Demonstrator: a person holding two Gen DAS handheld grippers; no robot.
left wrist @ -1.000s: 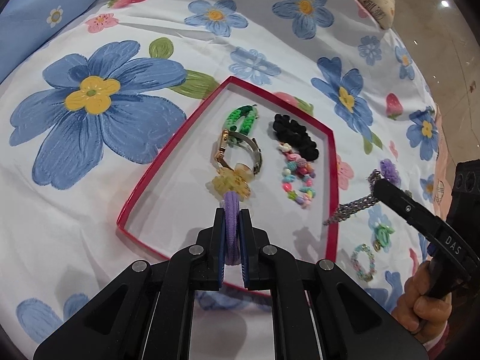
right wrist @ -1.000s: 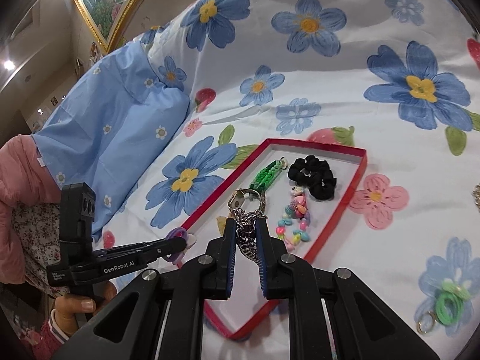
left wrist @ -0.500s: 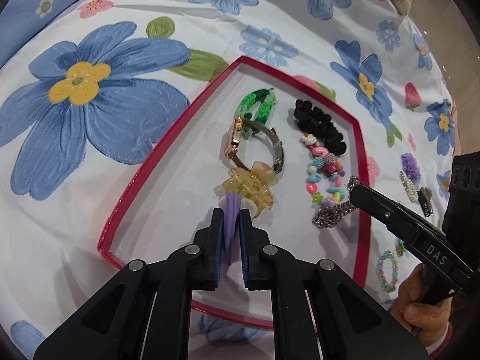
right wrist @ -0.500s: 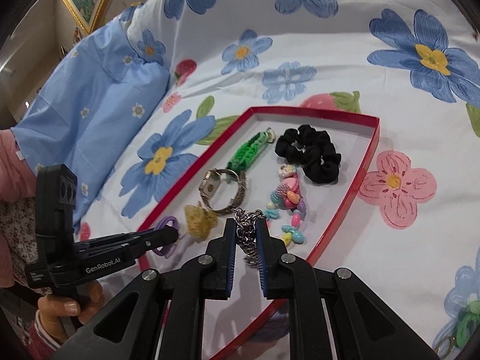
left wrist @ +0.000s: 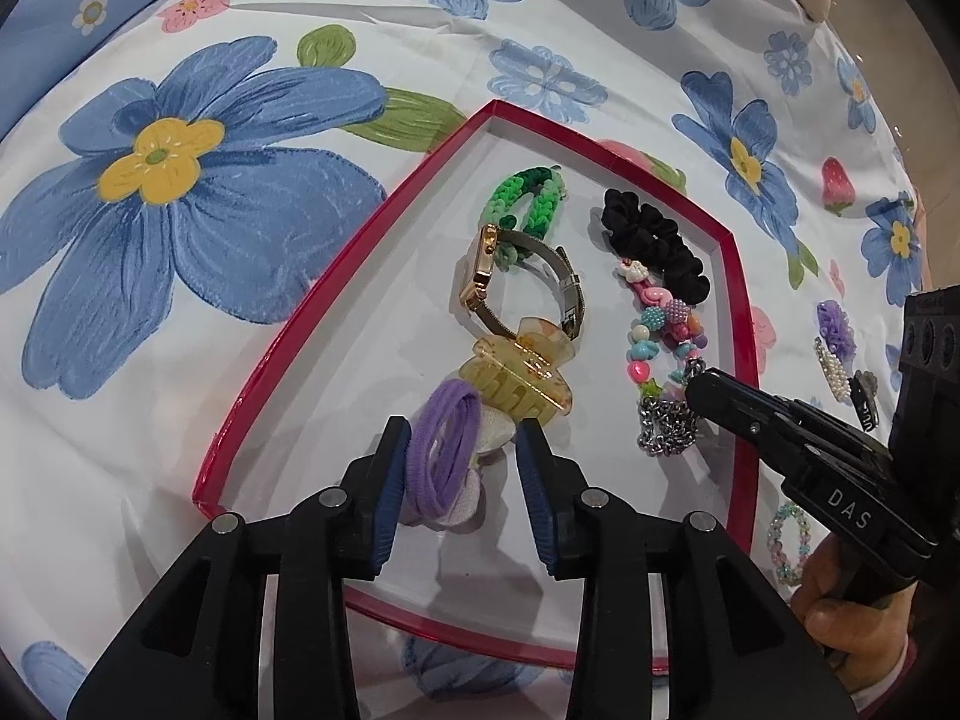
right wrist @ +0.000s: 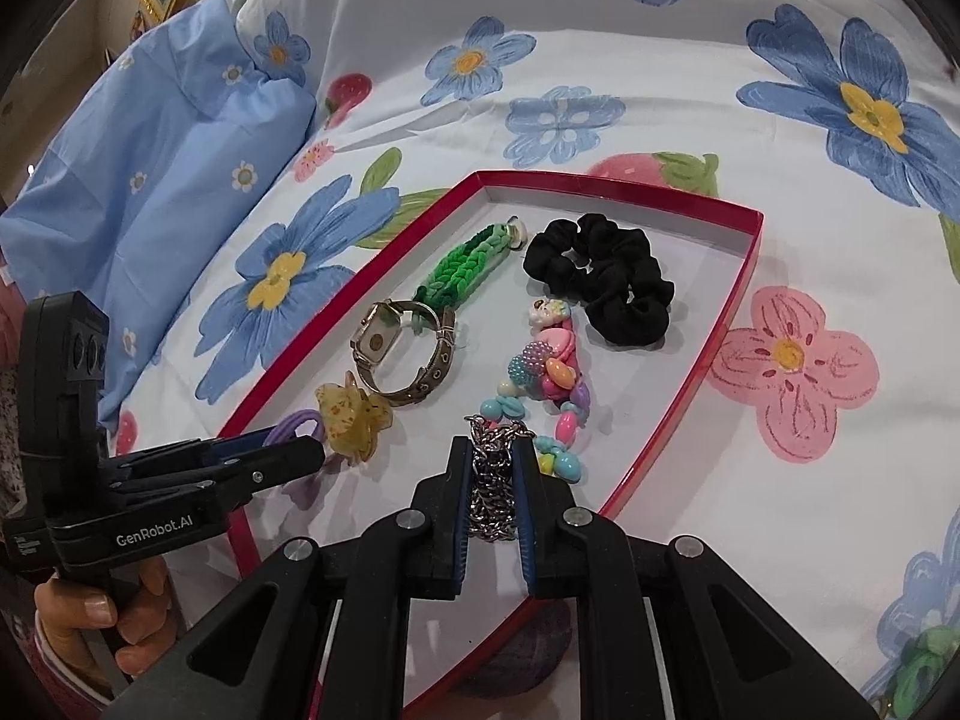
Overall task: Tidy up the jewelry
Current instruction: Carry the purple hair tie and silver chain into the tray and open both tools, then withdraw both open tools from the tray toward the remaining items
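Tray (left wrist: 264,354) with watch (left wrist: 480,267), scrunchie (left wrist: 654,243); left jaws released; right jaws grasping chain (right wrist: 493,480).

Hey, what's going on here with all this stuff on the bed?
A person is sorting jewelry and hair accessories into a red tray on a flowered bedspread, with a handheld gripper in each hand. The left gripper is open around a purple hair tie lying in the tray beside a yellow claw clip. The right gripper is shut on a silver chain over the tray floor. A watch, a black scrunchie and a beaded bracelet already lie inside.
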